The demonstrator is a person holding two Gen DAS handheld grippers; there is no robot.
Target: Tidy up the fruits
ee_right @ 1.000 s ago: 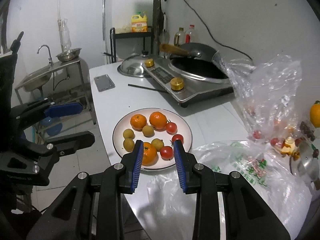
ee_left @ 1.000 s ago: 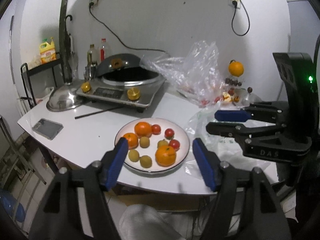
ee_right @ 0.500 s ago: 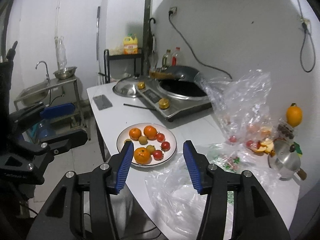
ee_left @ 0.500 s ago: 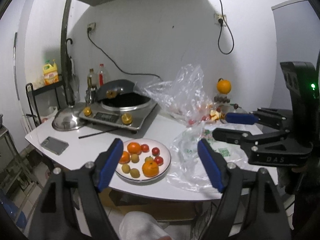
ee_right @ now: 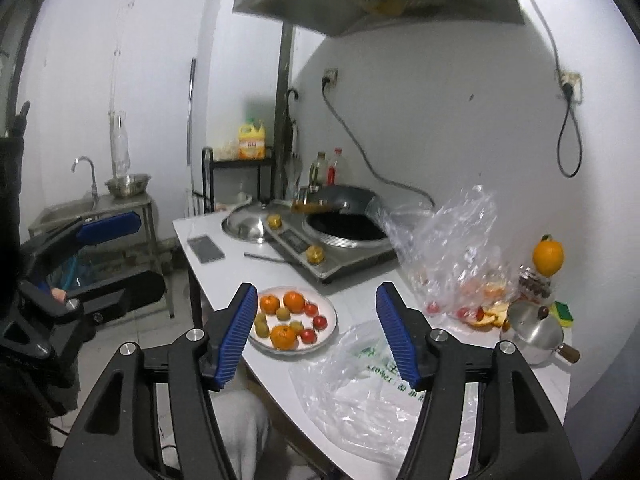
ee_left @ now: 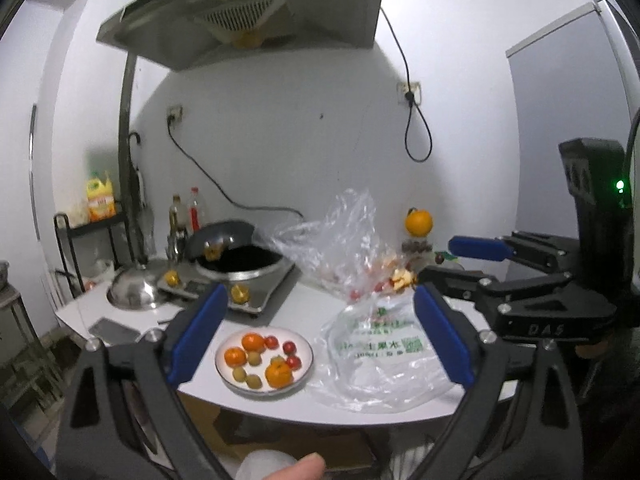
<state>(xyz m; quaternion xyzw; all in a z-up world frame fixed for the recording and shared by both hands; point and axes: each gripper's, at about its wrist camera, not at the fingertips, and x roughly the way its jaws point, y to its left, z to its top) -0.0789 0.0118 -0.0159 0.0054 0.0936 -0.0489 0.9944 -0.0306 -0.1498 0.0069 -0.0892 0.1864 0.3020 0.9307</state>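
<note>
While both grippers hang raised and back from the white table (ee_left: 280, 312), nothing held in either; left gripper (ee_left: 316, 336) with blue pads spread very wide and opening further, right gripper (ee_right: 316, 336) with pads well apart and also opening, only air between each pair.

Ahead and below both: round white plate (ee_right: 330, 322) near the table's front edge, carrying the fruit; three oranges (ee_right: 295, 301), small yellow-green fruits (ee_right: 261, 326) and red cherry tomatoes (ee_right: 319, 322), loosely mixed, some touching. Seen from the left gripper, lying just left of centre between its pads; seen from the right gripper, likewise between the pads but towards the left one. Neither plainly nearer; both well clear. No long axis to speak of, plate and fruit all round.

Just beside the plate on its right: flat printed plastic bag (ee_left: 380, 348), limp, spilling over the table edge; likely to catch a pad on any approach from that side. Behind it, a crumpled clear bag (ee_left: 344, 240) with more tomatoes and peel scraps; further right, a lone orange (ee_right: 548, 257) perched above a steel pot (ee_right: 532, 330). Behind the plate: cooker with dark wok (ee_left: 240, 258), steel lid (ee_left: 132, 292), phone (ee_right: 206, 249), a thin stick (ee_right: 264, 257); none across a straight path downward to the plate.
</note>
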